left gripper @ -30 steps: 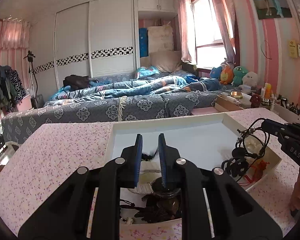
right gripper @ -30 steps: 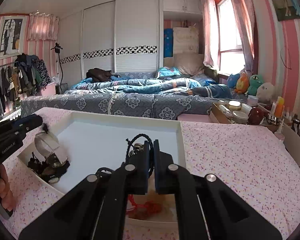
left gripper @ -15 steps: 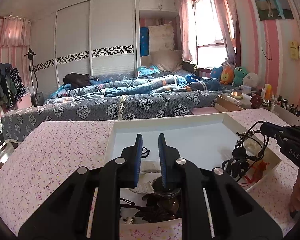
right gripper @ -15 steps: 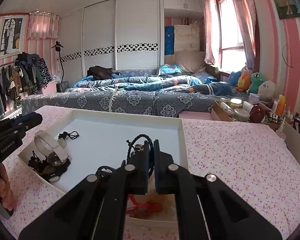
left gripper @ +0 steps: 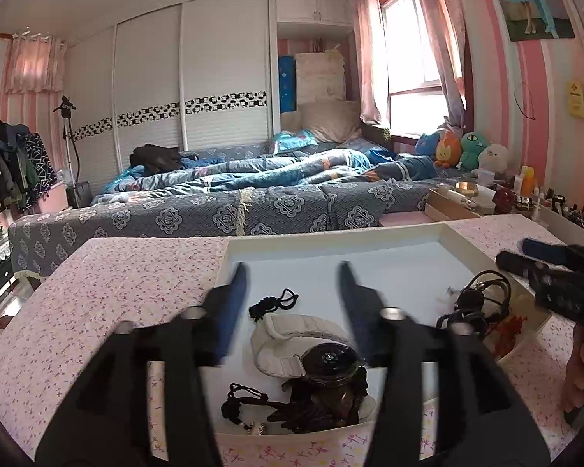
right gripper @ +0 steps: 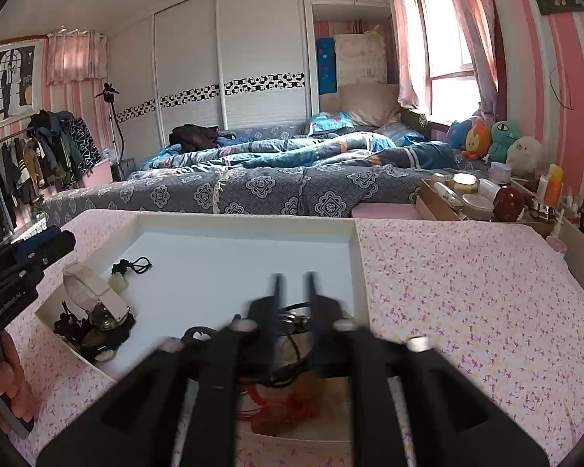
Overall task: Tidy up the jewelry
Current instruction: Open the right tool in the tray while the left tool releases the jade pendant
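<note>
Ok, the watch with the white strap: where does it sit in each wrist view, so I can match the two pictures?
Left wrist view: the watch lies low in the centre, between the open fingers of the left gripper, in the near end of the white tray.
Right wrist view: the watch is at the lower left, in the tray's left corner.
Shared landmark: the small black cord loop lying just beyond the watch.

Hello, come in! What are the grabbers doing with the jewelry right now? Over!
Both hand-held grippers just opening: left, right, nothing pinched. Black cord charm lies loose in white tray, beside the watch. Nothing in the way.
</note>
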Available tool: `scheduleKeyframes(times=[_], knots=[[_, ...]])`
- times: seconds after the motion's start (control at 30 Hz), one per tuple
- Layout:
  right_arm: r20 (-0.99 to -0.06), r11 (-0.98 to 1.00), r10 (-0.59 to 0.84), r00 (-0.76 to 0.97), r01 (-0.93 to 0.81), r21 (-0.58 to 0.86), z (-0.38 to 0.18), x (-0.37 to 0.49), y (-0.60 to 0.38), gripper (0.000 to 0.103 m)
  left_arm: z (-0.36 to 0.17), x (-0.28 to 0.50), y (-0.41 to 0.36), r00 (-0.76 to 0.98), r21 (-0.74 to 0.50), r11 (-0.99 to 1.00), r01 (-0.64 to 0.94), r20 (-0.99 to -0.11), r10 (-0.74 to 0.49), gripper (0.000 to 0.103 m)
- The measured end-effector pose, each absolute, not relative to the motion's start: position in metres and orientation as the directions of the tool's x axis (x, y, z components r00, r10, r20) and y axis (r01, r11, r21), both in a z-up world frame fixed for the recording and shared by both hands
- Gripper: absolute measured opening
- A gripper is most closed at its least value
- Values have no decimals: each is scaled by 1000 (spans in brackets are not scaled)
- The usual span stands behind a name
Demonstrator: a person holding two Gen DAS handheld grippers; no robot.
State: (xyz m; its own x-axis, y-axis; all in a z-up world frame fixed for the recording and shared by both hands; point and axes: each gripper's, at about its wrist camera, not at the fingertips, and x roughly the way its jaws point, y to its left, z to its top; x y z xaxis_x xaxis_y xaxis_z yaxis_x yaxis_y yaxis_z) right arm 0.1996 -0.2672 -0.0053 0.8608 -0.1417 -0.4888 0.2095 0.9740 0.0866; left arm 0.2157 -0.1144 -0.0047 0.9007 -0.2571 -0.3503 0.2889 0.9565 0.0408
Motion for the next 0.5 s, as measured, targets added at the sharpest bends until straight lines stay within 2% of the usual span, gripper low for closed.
scheduleKeyframes(times=[0.03, 0.07, 0.17, 0.3, 0.37, 0.5], knots=[[-482, 974, -148, 864, 213, 81, -5, 198, -265, 76, -4, 215, -113, 906, 40, 960, 279, -342, -249, 90], [-470, 974, -153, 870, 214, 79, -4, 196, -264, 76, -3, 213, -111, 911, 37, 962, 270, -333, -243, 99], [-451, 976, -157, 878, 207, 62, -2, 191, -260, 82, 0, 211, -105, 913, 17, 962, 273, -320, -254, 100], [-464, 969, -135, 876, 214, 123, 7, 180, -259, 94, 10, 212, -93, 892, -41, 968, 248, -379, -245, 100], [-448, 965, -162, 879, 236, 114, 15, 169, -256, 99, 12, 207, -90, 897, -6, 978, 207, -398, -192, 100], [-436, 964, -206, 876, 258, 62, 24, 145, -247, 100, 12, 188, -79, 908, 39, 981, 192, -386, -162, 100]])
